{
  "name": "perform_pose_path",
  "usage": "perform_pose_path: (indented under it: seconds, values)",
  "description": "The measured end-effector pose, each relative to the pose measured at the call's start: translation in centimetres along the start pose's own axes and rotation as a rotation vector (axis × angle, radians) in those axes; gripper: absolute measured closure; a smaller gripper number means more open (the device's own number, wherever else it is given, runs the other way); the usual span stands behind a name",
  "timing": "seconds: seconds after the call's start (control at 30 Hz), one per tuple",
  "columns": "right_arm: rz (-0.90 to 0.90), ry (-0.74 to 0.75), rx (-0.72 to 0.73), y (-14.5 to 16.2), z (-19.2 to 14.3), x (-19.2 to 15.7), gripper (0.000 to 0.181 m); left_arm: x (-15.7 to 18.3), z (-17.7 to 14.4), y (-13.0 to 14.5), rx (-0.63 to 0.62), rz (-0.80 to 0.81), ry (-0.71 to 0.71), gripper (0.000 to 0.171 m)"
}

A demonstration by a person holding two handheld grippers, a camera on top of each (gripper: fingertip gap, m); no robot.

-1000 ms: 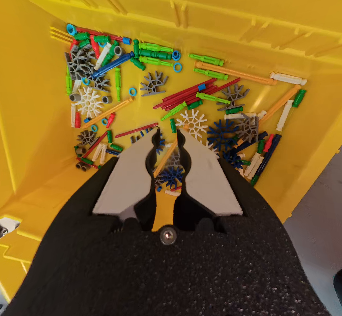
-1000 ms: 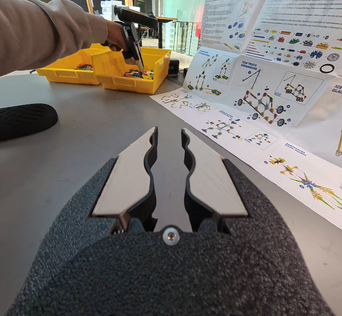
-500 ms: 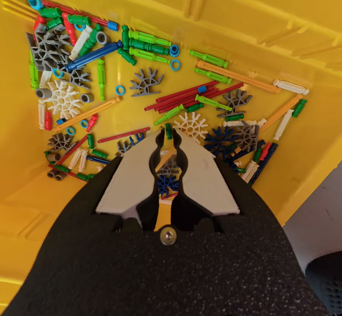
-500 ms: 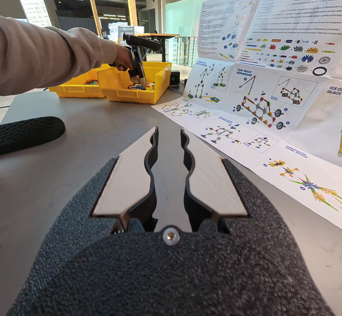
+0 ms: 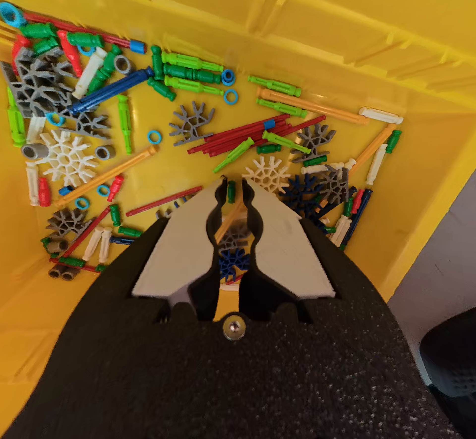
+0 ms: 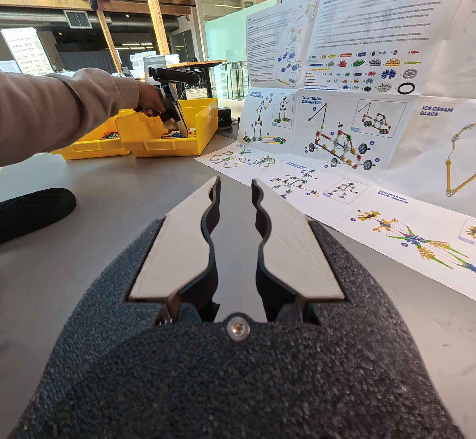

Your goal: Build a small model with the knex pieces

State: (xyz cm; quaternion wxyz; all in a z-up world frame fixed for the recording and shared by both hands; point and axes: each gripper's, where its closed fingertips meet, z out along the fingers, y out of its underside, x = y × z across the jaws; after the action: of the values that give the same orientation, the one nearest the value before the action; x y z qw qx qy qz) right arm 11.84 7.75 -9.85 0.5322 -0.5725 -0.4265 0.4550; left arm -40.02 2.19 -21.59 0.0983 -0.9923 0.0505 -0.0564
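Note:
My left gripper (image 5: 233, 179) is down inside a yellow bin (image 5: 283, 27) of small plastic building rods and snowflake-shaped connectors. Its jaws are narrowed to a small gap, and a short green rod (image 5: 231, 191) lies between the fingertips, close against the left one, with a slit of space on its right. A white connector (image 5: 268, 174) lies just right of the tips, with a yellow rod (image 5: 229, 220) and a blue connector (image 5: 233, 263) under the jaws. My right gripper (image 6: 235, 182) is open and empty above the grey table (image 6: 103, 220). The right wrist view shows the left gripper (image 6: 180, 128) reaching into the bin (image 6: 164, 143).
A second yellow bin (image 6: 90, 143) stands left of the first. A large folded instruction sheet (image 6: 360, 130) stands and lies along the right. A black padded object (image 6: 33, 210) rests on the table at left. A sleeved arm (image 6: 64, 107) reaches across to the bin. The grippers' ends are close to 55 centimeters from one another. About 8 centimeters separates my left fingertips from the blue connector (image 5: 233, 263).
My left gripper has gone deeper into the bin and its jaws have narrowed around the short green rod. The right gripper has stayed open, shifting only slightly.

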Motion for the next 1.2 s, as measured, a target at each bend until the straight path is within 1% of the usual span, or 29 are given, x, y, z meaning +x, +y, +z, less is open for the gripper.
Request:
perform_pose_path:
  seconds: [0.03,0.1,0.13,0.2,0.27,0.43,0.53,0.63,0.73,0.9,0.97,1.13,1.2]
  values:
    - [-0.011,-0.001,-0.004,0.0,0.1,-0.1,0.159,0.4,0.0,0.2,-0.005,0.010,0.009,0.156]
    - [-0.040,-0.014,-0.013,0.1,0.2,-0.5,0.159,0.7,-0.2,0.6,-0.016,0.020,-0.022,0.145]
    - [-0.057,-0.024,-0.009,0.1,0.1,-0.8,0.159,1.1,-0.6,0.4,0.004,0.022,-0.027,0.144]
    - [-0.094,-0.047,-0.001,0.1,-0.2,-1.7,0.159,1.9,-2.0,-0.3,0.084,-0.002,-0.044,0.144]
    - [-0.133,-0.073,0.000,0.2,-0.6,-2.7,0.161,1.6,-3.3,-0.4,0.129,-0.031,-0.121,0.145]
    - [-0.201,-0.075,-0.011,0.5,-0.9,-3.9,0.164,0.8,-3.3,0.7,0.091,-0.048,-0.252,0.147]
    - [-0.212,-0.075,-0.024,0.7,-0.7,-4.0,0.164,0.6,-2.5,0.8,0.074,-0.049,-0.270,0.148]
    - [-0.205,-0.067,-0.018,0.6,-0.8,-3.9,0.164,-0.5,-1.9,1.1,0.046,-0.048,-0.317,0.150]
    - [-0.184,-0.061,-0.008,0.4,-0.9,-3.5,0.164,-0.9,-1.7,1.0,0.046,-0.052,-0.307,0.150]
    - [-0.134,-0.057,-0.003,0.3,-0.9,-2.9,0.164,-1.0,-0.6,1.6,-0.013,-0.018,-0.274,0.150]
    - [-0.119,-0.051,0.001,0.2,-1.0,-2.6,0.164,-1.1,-0.6,1.5,-0.016,-0.009,-0.267,0.151]
    - [-0.166,-0.059,-0.009,0.4,-0.8,-3.4,0.164,-1.1,-0.1,1.4,-0.046,0.023,-0.232,0.168]
    - [-0.196,-0.080,-0.034,0.8,-0.6,-4.0,0.164,-0.9,0.0,1.3,-0.074,0.075,-0.230,0.171]
